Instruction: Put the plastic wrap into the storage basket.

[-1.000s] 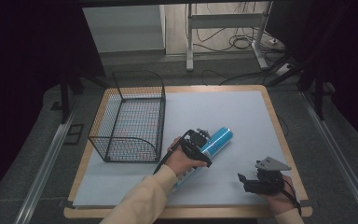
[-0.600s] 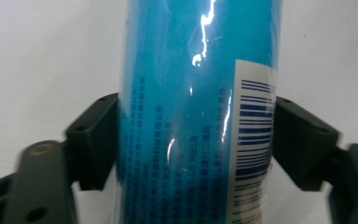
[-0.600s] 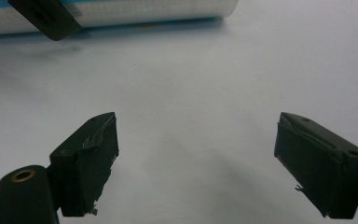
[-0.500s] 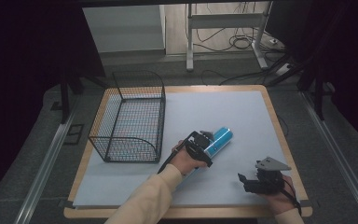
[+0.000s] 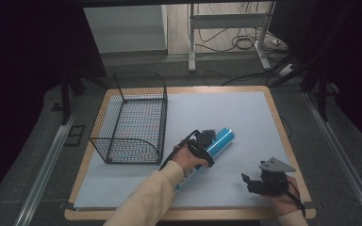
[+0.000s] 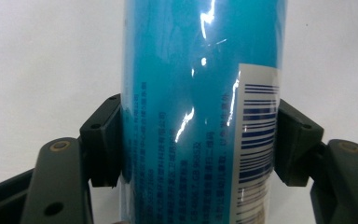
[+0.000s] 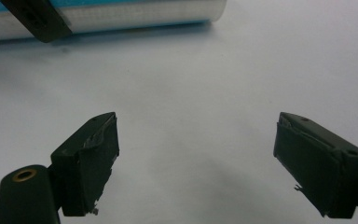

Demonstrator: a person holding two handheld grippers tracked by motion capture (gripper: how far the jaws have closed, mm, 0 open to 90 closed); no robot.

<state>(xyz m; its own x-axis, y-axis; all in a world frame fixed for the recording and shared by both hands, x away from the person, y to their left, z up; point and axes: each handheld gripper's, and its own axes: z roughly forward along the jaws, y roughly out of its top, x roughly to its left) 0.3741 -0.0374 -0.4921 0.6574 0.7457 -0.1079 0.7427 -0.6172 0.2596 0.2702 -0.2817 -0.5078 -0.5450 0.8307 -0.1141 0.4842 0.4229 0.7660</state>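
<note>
High view: a wooden table (image 5: 273,113) covered by a pale sheet (image 5: 226,117), seen from above the person's side. A black wire basket (image 5: 132,117) stands at about 10 o'clock from the sheet's centre, its long side running away from the person.

Just right of the basket, near the centre, a blue tube (image 5: 217,143) lies on the sheet, slanting from 7 o'clock up toward 1 o'clock. The person's left hand (image 5: 186,157), in a cream sleeve (image 5: 146,197), holds the left gripper (image 5: 201,143) over the middle of the tube.

Left gripper view: the two black jaws press against opposite sides of the tube (image 6: 200,112), which stands between them and runs up out of the picture. Its glossy blue wrapper carries small print and a white label with a barcode (image 6: 256,135). The left gripper (image 6: 198,140) is clamped on the tube.

At 5 o'clock on the sheet, near the table's front right corner and well apart from the tube, the right hand (image 5: 285,197) holds the right gripper (image 5: 247,181), which has a grey three-cornered plate (image 5: 275,165) on top.

Right gripper view: the right gripper (image 7: 196,154) has its jaws spread wide over bare sheet, holding nothing. At 11 o'clock the tube (image 7: 121,16) lies across the top edge.
</note>
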